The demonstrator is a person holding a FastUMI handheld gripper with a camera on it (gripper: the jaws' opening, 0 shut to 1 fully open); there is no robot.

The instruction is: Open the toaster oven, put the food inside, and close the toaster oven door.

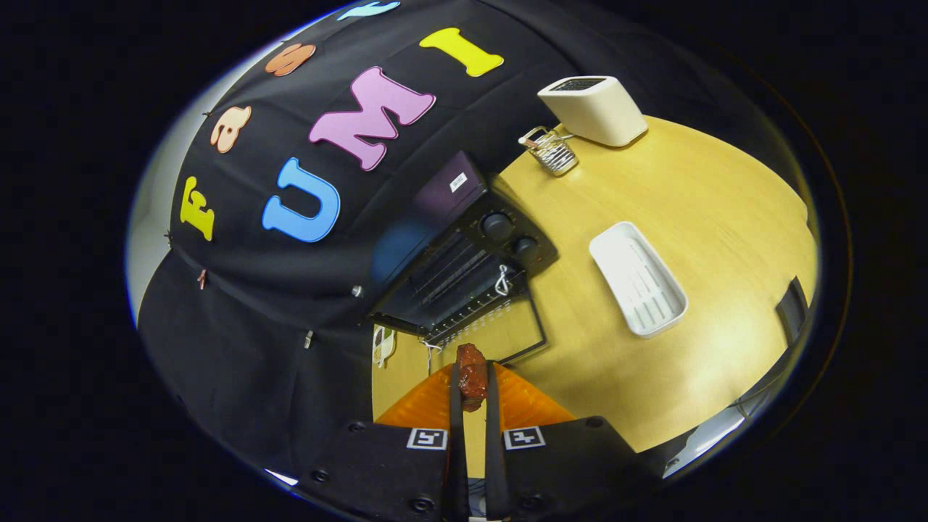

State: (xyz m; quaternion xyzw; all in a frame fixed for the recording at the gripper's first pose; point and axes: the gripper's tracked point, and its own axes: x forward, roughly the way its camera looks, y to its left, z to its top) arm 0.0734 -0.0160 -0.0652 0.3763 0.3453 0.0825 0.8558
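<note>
Spanning the scene, the worktop (689, 217) carries the toaster oven (464, 261), its door (500, 330) dropped open. Nearer, the jaws grip the food (472, 377). Judged step: loading; next, carry it forward onto the rack, then release.

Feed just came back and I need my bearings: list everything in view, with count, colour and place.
toaster oven: one, black, door open, ahead of the fingers against the booth wall
food: one, reddish-brown piece, between the fingers
tray: one, white, on the table beside the oven
toaster: one, cream, far end of the table
wire basket: one, metal, next to the toaster
table: one, light wood
gripper: one, shut on the food
</note>
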